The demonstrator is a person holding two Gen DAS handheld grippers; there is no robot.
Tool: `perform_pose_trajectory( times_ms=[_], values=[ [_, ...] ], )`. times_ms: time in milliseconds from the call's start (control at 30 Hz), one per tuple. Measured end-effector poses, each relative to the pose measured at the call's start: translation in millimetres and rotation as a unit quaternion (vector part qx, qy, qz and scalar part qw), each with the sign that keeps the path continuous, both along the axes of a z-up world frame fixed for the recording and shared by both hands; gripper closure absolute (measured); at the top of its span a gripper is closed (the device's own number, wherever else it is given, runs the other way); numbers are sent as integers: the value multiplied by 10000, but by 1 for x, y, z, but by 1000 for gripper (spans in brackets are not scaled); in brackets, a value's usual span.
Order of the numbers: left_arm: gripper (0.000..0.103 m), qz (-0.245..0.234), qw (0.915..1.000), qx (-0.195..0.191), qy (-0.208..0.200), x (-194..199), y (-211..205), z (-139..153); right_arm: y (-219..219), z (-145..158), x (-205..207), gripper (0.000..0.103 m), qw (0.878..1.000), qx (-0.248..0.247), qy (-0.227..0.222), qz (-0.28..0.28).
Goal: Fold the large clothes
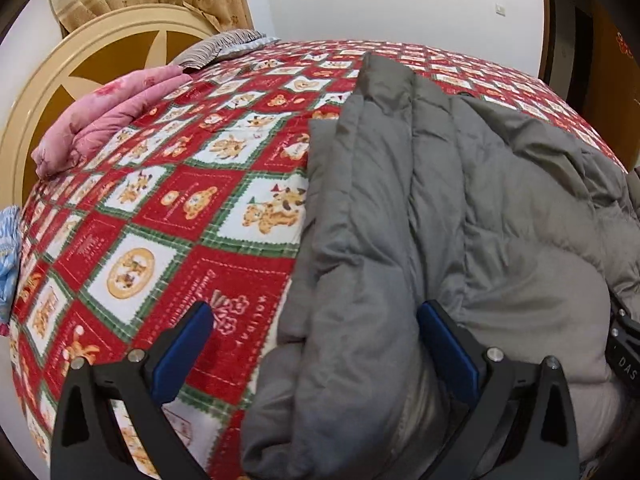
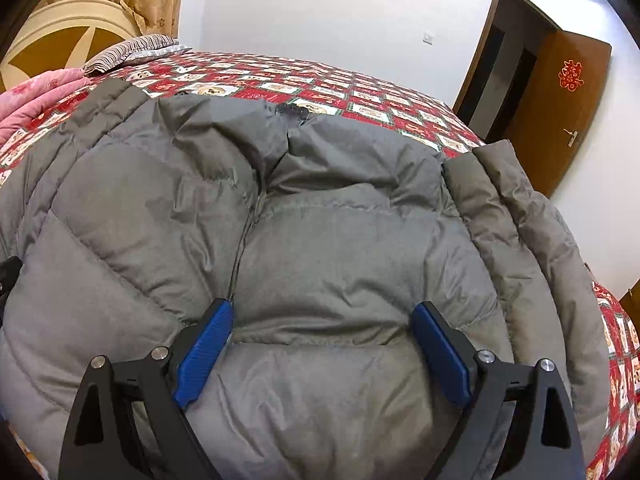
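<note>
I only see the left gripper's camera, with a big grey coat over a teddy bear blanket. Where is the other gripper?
Observer: The right gripper is over the middle of the grey coat, jaws wide open, holding nothing.
Operator: Is there a sleeve on its side?
Observer: Yes, a sleeve lies along the coat's right edge.
Operator: What's past the bed?
Observer: An open brown door bearing a red paper sign.

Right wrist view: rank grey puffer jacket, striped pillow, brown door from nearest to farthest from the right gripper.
From the right gripper:
1. Grey puffer jacket, directly under and ahead of the open jaws, spread on the bed.
2. Striped pillow, far left, at the head of the bed by the headboard.
3. Brown door, upper right, beyond the bed's far edge, standing open.
</note>
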State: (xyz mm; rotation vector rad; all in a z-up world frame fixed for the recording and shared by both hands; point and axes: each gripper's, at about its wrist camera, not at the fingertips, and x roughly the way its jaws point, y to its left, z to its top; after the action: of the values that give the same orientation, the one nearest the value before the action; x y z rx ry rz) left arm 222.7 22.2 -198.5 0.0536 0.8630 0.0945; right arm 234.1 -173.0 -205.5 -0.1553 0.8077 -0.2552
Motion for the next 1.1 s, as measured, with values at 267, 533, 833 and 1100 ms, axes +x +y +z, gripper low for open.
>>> perform_pose_trajectory(
  times_ms=[267,533,833,1100],
  values=[
    [0,-107,9986,-510,24,-15,9,-2,11,15,-60,11,9998,85,-69,154],
    [25,-524,9940,-960,-26,-16,2,-7,20,-7,-64,11,9995,-127,-228,164],
    [91,-998,9875,-1194,-250,-32,1,7,21,-6,-71,11,9994,44,-221,253],
    [94,-912,9876,-1225,-372,-42,34,23,-2,21,-104,11,9946,745,-634,346]
  ],
)
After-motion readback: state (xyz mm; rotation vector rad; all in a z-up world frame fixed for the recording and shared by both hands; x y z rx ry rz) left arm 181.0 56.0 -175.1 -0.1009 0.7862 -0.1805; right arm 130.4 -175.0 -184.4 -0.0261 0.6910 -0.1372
